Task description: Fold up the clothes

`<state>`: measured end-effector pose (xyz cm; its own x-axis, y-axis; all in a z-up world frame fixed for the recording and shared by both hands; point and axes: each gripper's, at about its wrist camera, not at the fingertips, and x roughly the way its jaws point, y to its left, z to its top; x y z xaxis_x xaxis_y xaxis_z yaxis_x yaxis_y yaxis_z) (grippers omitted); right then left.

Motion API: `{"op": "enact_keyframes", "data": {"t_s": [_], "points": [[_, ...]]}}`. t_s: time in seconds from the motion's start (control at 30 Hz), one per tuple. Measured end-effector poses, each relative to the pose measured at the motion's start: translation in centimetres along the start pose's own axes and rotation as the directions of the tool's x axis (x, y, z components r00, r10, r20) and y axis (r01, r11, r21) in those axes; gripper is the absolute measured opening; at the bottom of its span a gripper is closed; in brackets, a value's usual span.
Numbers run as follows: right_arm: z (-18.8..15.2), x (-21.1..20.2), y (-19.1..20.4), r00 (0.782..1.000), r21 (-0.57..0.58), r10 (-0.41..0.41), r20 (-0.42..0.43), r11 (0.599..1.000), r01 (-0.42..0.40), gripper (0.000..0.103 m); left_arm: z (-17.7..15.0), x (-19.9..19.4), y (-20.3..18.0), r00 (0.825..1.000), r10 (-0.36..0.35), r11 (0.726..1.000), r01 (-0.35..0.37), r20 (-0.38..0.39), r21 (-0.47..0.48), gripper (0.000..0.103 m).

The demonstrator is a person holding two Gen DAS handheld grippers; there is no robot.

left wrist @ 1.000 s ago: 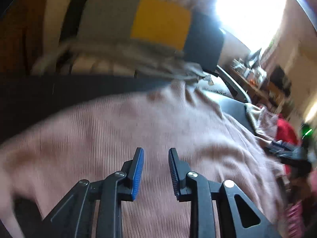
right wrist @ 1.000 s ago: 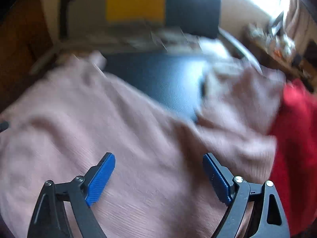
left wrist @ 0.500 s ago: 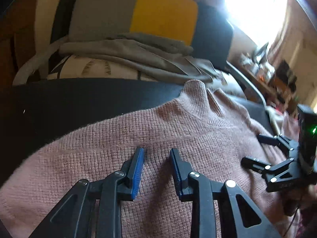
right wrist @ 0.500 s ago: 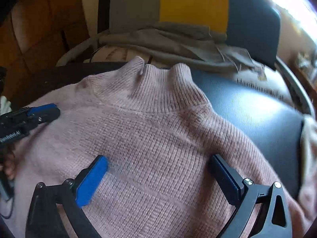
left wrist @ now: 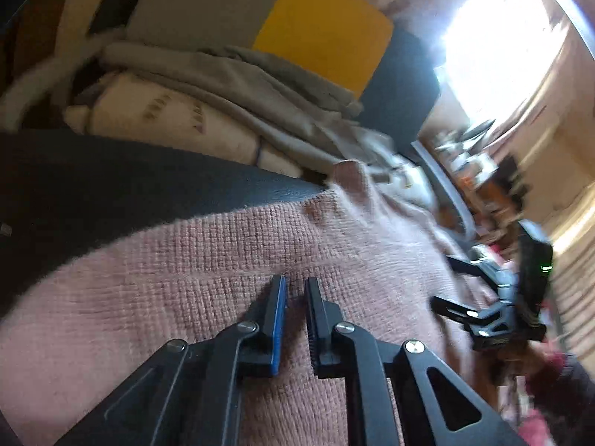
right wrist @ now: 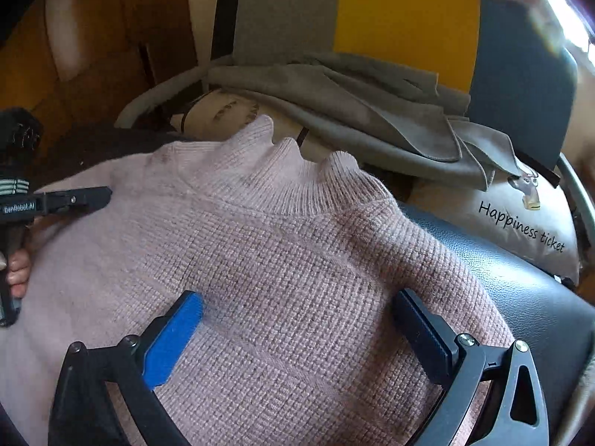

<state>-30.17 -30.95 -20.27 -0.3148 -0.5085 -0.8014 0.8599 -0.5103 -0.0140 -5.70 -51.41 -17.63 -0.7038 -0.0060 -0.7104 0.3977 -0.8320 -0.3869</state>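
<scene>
A pink knit sweater [right wrist: 297,252] lies spread on a black leather seat [right wrist: 520,290], its ribbed collar [right wrist: 297,171] at the far side. My left gripper [left wrist: 295,290] rests low on the sweater's left shoulder [left wrist: 223,260]. Its jaws are closing to a narrow gap, knit shows in that gap, and the pads stand apart. It also appears in the right wrist view as the left gripper [right wrist: 100,197], held by a hand [right wrist: 16,271]. My right gripper [right wrist: 297,301] stands wide open just over the right shoulder, below the collar. In the left wrist view the right gripper [left wrist: 446,280] is blurred.
Behind the sweater a grey garment [right wrist: 353,111] is heaped on a cream printed cushion [right wrist: 230,115]. A grey, yellow and blue backrest [right wrist: 405,18] stands behind that. A white pillow reading "Happiness ticket" [right wrist: 520,223] sits at the right, beside a curved metal rail [right wrist: 580,200].
Both grippers moved up the sweater toward its collar and sank closer to the knit. The left jaws narrowed in the last half second. The right jaws spread wider.
</scene>
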Motion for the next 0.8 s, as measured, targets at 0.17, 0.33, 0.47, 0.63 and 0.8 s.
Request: {"op": "enact_keyframes", "data": {"t_s": [0.17, 0.33, 0.47, 0.63, 0.8], "points": [[-2.7, -5.1, 3.3, 1.0, -0.058, -0.015, -0.018, 0.998, 0.014, 0.103, -3.4, -5.3, -3.4, 1.0, -0.014, 0.999, 0.014, 0.014, 0.051, 0.028], [-8.6, -14.1, 5.7, 0.995, -0.017, 0.092, 0.025, 0.996, -0.091, 0.103, -9.8, -11.9, -5.6, 0.997, -0.074, 0.99, 0.07, 0.028, 0.119, 0.028], [-14.4, -17.8, 5.1, 0.991, 0.049, 0.133, 0.005, 0.99, -0.133, 0.103, -15.9, -15.6, -6.1, 0.997, -0.074, 0.989, 0.075, -0.011, 0.131, 0.029], [-22.6, -20.7, 6.1, 0.989, 0.097, 0.119, -0.093, 0.989, -0.11, 0.103, -21.6, -17.7, -4.6, 0.996, -0.039, 0.994, 0.047, -0.081, 0.099, 0.029], [-27.9, -21.5, 7.3, 0.985, -0.004, 0.024, -0.17, 1.0, -0.025, 0.103, -25.4, -19.2, -3.3, 0.995, 0.029, 0.982, -0.01, -0.099, 0.187, 0.029]]}}
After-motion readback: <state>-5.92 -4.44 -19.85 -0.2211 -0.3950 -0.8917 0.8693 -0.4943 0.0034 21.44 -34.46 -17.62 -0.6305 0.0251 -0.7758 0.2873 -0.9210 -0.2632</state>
